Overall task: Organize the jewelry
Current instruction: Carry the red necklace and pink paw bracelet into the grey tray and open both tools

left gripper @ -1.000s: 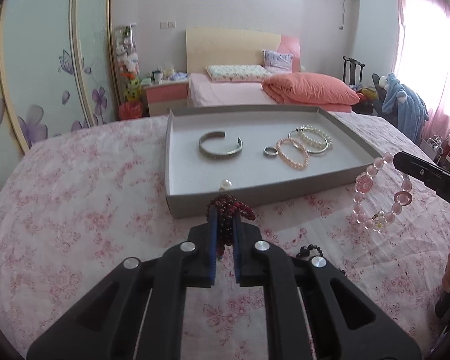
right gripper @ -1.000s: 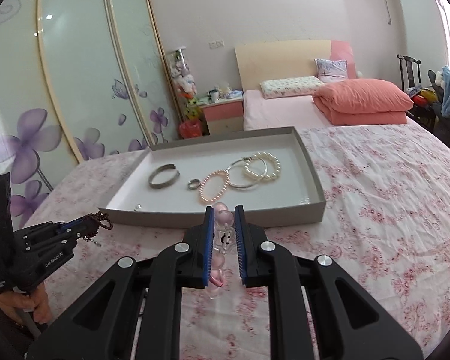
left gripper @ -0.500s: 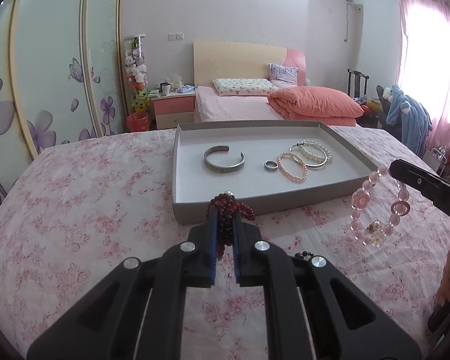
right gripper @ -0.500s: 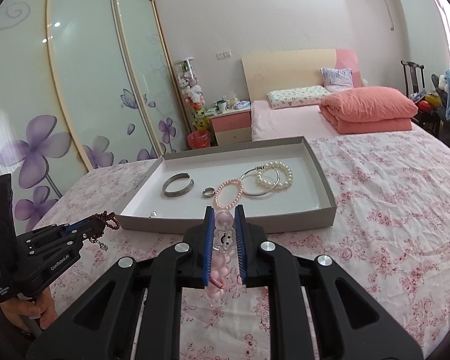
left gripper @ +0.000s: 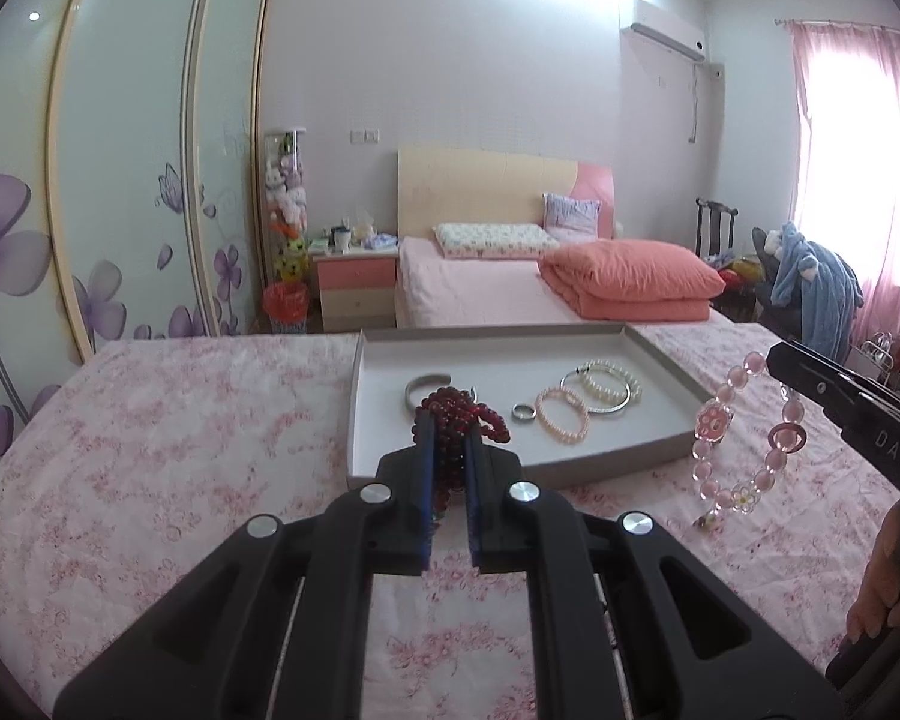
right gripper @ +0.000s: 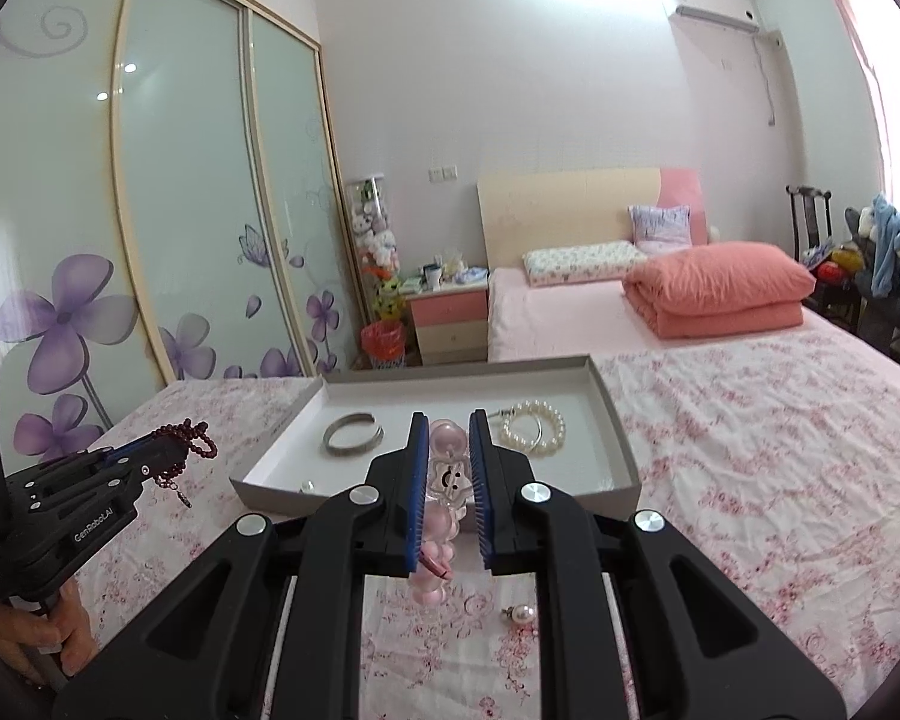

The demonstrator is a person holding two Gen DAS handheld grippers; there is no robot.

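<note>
My left gripper point(left gripper: 448, 420) is shut on a dark red bead bracelet point(left gripper: 457, 414), held above the bedspread just short of the grey tray point(left gripper: 660, 354). My right gripper point(right gripper: 444, 426) is shut on a pink bead bracelet point(right gripper: 447, 480) that hangs in a loop point(left gripper: 744, 426) beside the tray's right edge. Inside the tray lie a silver bangle point(right gripper: 352, 439), a small ring point(left gripper: 523, 412), a pink pearl bracelet point(left gripper: 561, 414), a thin silver hoop and a white pearl bracelet point(right gripper: 534, 426). A single pearl point(right gripper: 307, 486) rests in the tray's near corner.
A pearl earring point(right gripper: 522, 614) lies on the pink floral bedspread point(left gripper: 150, 450) below my right gripper. Behind the tray stand another bed with an orange quilt point(left gripper: 630, 279), a nightstand point(left gripper: 357, 282) and a sliding wardrobe point(right gripper: 150, 210). A hand point(right gripper: 36, 636) holds the left gripper.
Both grippers have risen and tipped up with their bracelets still held. The tray sits lower in both views and more of the room shows. The red beads now overlap the tray's floor.
</note>
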